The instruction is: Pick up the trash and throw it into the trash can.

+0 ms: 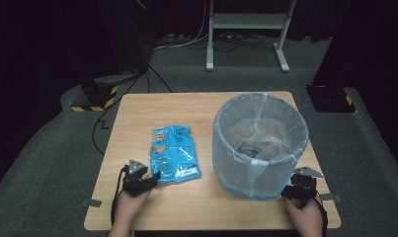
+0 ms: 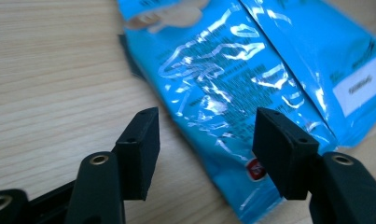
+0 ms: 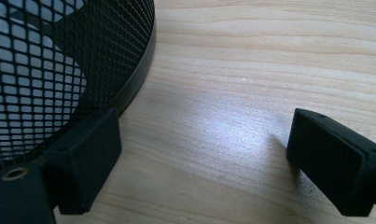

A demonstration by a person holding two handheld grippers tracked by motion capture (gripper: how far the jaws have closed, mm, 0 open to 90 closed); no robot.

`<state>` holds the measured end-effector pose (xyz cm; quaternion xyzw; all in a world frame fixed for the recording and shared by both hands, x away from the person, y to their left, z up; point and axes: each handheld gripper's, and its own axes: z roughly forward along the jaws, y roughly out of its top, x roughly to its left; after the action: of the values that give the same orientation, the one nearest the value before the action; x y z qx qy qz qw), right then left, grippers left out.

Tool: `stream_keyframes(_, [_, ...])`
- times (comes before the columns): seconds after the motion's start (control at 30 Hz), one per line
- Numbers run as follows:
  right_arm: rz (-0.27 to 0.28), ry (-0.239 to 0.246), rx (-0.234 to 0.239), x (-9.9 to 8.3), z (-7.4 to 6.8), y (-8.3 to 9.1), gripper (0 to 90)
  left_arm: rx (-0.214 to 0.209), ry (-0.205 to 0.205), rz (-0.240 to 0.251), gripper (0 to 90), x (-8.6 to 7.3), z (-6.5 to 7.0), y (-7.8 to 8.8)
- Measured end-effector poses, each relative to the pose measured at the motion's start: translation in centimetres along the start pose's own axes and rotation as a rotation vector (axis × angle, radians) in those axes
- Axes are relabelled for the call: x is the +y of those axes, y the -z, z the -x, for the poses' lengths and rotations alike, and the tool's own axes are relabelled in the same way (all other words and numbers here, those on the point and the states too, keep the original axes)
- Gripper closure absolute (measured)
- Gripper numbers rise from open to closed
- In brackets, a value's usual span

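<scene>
Fingers of our left gripper (image 2: 202,140) stand apart around the near corner of the crinkled blue foil snack packet (image 1: 175,154), flat on the wooden table (image 1: 137,118); our right gripper (image 3: 204,163), also open (holding nothing), waits beside the plastic-lined black mesh bin (image 1: 258,143).

One blue snack bag (image 1: 174,154), one lined mesh bin (image 1: 259,144), two grippers.

A wooden table (image 1: 196,106) stood on grey carpet (image 1: 53,148). On the floor far left lay a black base edged with yellow-and-black hazard tape (image 1: 95,96), with black cables (image 1: 100,123) trailing near it. A white metal frame (image 1: 246,29) stood far beyond the table, and a dark plate (image 1: 330,98) lay at the far right.
</scene>
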<state>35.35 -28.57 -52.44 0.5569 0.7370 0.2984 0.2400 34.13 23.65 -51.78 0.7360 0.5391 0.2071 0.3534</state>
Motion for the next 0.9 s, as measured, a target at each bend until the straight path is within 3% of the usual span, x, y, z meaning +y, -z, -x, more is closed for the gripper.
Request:
stream_keyframes(0.17, [0.0,0.0,0.0,0.0,0.0,0.0,9.5,-0.007,-0.045,-0.031,38.4,-0.2,1.1,0.0])
stream_keyframes(0.27, [0.0,0.0,0.0,0.0,0.0,0.0,9.5,-0.036,-0.041,-0.036,37.6,-1.0,1.4,0.4])
stream_keyframes(0.43, [0.0,0.0,0.0,0.0,0.0,0.0,9.5,-0.03,-0.059,-0.027,38.1,-2.0,1.9,1.5])
stream_keyframes(0.67, [0.0,0.0,0.0,0.0,0.0,0.0,9.5,-0.073,-0.043,0.027,37.3,-2.1,2.1,3.7])
stream_keyframes(0.7, [0.0,0.0,0.0,0.0,0.0,0.0,9.5,-0.063,-0.031,0.068,37.1,-1.8,1.9,4.5])
stream_keyframes(0.83, [0.0,0.0,0.0,0.0,0.0,0.0,9.5,-0.05,-0.004,0.089,35.4,-1.1,1.1,4.4])
stream_keyframes(0.9, [0.0,0.0,0.0,0.0,0.0,0.0,9.5,-0.042,-0.008,0.067,34.0,-0.3,0.4,3.5])
